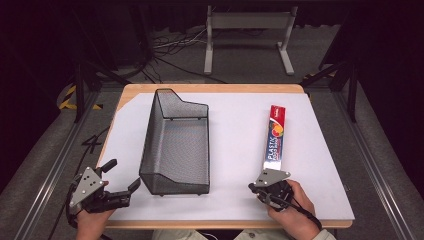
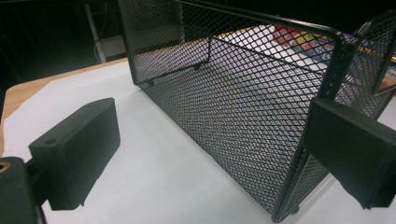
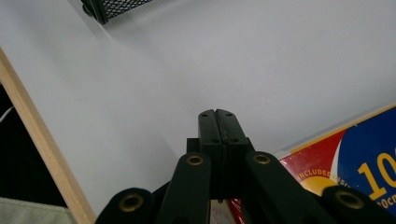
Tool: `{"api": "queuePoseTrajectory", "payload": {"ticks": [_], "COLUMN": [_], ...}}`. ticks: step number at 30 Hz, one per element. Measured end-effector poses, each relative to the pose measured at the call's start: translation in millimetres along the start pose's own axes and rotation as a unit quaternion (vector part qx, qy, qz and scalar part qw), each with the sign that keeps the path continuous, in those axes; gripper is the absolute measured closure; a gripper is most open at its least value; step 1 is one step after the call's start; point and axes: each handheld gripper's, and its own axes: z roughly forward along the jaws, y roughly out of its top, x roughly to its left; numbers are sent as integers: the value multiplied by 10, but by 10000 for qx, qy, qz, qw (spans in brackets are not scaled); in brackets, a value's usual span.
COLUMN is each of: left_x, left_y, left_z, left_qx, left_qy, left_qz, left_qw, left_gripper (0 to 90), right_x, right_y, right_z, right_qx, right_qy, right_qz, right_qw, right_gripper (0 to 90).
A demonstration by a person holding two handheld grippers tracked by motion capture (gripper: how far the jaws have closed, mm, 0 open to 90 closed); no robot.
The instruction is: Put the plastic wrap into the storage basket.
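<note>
A black wire-mesh basket [image 1: 176, 145] stands empty on the white table cover, left of centre. A long red and blue plastic-wrap box [image 1: 275, 137] lies flat to the right, running away from me. My left gripper [image 1: 122, 174] is open at the table's front left, its jaws pointing at the basket's near left corner with nothing between them. In the left gripper view the basket [image 2: 243, 93] rises close ahead of the left gripper [image 2: 212, 154]. My right gripper [image 1: 252, 187] is shut and empty beside the box's near end; its closed jaws [image 3: 217, 114] rest just left of the box [image 3: 355, 158].
The white sheet [image 1: 235, 125] covers a wooden table whose front edge [image 3: 42, 140] runs close to my right gripper. A basket corner [image 3: 112, 7] lies farther off. Beyond the table a grey metal stand [image 1: 247, 30] and cables sit on the floor.
</note>
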Motion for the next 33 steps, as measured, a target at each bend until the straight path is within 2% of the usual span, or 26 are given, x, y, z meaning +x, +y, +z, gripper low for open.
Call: {"api": "queuePoseTrajectory", "payload": {"ticks": [2, 6, 8, 11, 15, 22, 24, 27, 28, 29, 30, 31, 33], "left_x": [-1, -3, 0, 2, 0, -4, -3, -1, 1, 1, 1, 1, 0], "left_y": [2, 2, -2, -1, -2, 5, 6, 5, 5, 4, 4, 4, 5], "left_z": [-3, -4, -5, -9, -4, 15, 14, 5, 3, 4, 4, 6, 11], "left_qx": [1, 1, 11, 14, 3, 20, 22, 7, 0, 2, 2, 9, 36], "left_qy": [-3, 3, 6, 12, 16, 2, 4, 13, 17, 18, 18, 16, 19], "left_qz": [8, -3, -6, -11, -15, 11, 14, -5, -12, -15, -15, -16, -1], "left_qw": [10000, 10000, 10000, 10000, 10000, 10000, 10000, 10000, 10000, 10000, 10000, 10000, 10000], "left_gripper": [50, 50, 50, 50, 50, 50, 50, 50, 50, 51, 50, 50, 51], "right_x": [-26, -47, -154, -261, -366, -622, -689, -728, -725, -728, -728, -726, -712], "right_y": [-17, -48, -153, -264, -376, -622, -671, -684, -678, -665, -665, -650, -600], "right_z": [-22, -57, -118, -185, -254, -432, -454, -469, -477, -503, -503, -532, -604], "right_qx": [51, 197, 245, 336, 387, 454, 416, 363, 311, 128, 128, -78, -581], "right_qy": [34, -86, -105, -320, -445, -945, -999, -962, -919, -712, -712, -520, -311], "right_qz": [70, 78, 325, 489, 679, 1122, 1223, 1289, 1276, 1270, 1270, 1267, 1274], "right_qw": [10000, 9997, 9991, 9977, 9959, 9881, 9866, 9863, 9871, 9893, 9893, 9905, 9897], "right_gripper": [900, 900, 900, 900, 900, 900, 900, 900, 900, 900, 900, 898, 741]}}
